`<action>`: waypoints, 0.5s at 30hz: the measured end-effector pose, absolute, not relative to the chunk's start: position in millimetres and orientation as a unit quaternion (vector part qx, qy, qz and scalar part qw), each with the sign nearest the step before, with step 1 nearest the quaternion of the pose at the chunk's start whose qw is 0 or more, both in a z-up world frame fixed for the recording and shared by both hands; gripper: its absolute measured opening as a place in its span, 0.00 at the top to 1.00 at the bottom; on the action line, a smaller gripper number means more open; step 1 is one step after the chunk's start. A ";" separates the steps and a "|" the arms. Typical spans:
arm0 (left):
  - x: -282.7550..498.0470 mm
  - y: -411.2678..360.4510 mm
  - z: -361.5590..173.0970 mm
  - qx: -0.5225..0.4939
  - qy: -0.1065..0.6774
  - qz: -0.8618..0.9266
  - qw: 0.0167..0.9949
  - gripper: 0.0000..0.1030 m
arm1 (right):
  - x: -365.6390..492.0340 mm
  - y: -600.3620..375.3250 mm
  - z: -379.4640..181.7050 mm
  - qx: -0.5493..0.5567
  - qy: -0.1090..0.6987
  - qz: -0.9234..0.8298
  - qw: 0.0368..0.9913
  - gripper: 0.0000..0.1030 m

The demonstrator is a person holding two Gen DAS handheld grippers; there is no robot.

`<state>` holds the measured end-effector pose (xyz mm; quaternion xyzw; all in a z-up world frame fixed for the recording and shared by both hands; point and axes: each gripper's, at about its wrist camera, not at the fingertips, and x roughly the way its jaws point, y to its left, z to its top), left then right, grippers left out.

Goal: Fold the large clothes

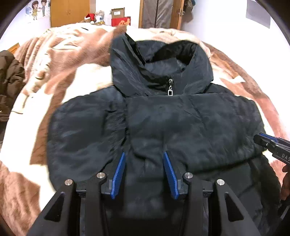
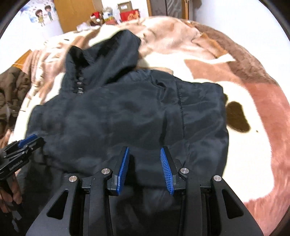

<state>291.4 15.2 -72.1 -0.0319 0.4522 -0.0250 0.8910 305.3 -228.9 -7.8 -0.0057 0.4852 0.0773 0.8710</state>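
Left gripper (image 1: 144, 156): your blue ribbed fingers (image 1: 119, 170) stand apart at the bottom centre of the left wrist view, with dark jacket fabric bulging up between them; you cannot tell whether the pads press on it.
Right gripper (image 2: 145, 151): same posture in the right wrist view, fingers (image 2: 166, 170) apart over a ridge of fabric; whether they grip it is hard to make out.
Writing: in the left wrist view the right tool's body at the right edge reads "DAS", cut off by the frame. In the right wrist view the left tool at lower left carries white lettering too blurred to read surely.
Hand (image 2: 10, 196): yours, partly cut off at lower left.
Jacket (image 1: 181, 127): a black padded hooded coat lies front up on the blanket, filling the frame centre, sleeves folded in over the body, its lower part hidden beneath your grippers.
Zipper pull (image 1: 170, 90): silver, at the collar.
Hood (image 1: 163, 59): spread open toward the top.
Blanket (image 2: 244, 118): brown and white, fluffy.
Brown garment (image 1: 9, 81): bunched at the left edge, partly cut off.
Far: a red box (image 1: 120, 20) with unreadable marks, and a cartoon wall sticker (image 1: 38, 9).
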 end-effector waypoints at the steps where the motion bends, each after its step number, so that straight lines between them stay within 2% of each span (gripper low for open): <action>1: 282.0 17.5 -67.0 -0.035 0.451 -0.025 0.892 0.55 | 297.9 -227.6 -3.7 -0.004 0.482 0.080 0.873 0.64; 6: 222.9 31.0 -48.5 -0.065 0.442 -0.031 0.894 0.55 | 245.2 -218.7 14.7 0.011 0.463 0.106 0.880 0.56; 15: 164.8 45.3 -42.1 -0.092 0.449 -0.036 0.888 0.54 | 199.3 -206.3 17.4 0.020 0.472 0.129 0.872 0.54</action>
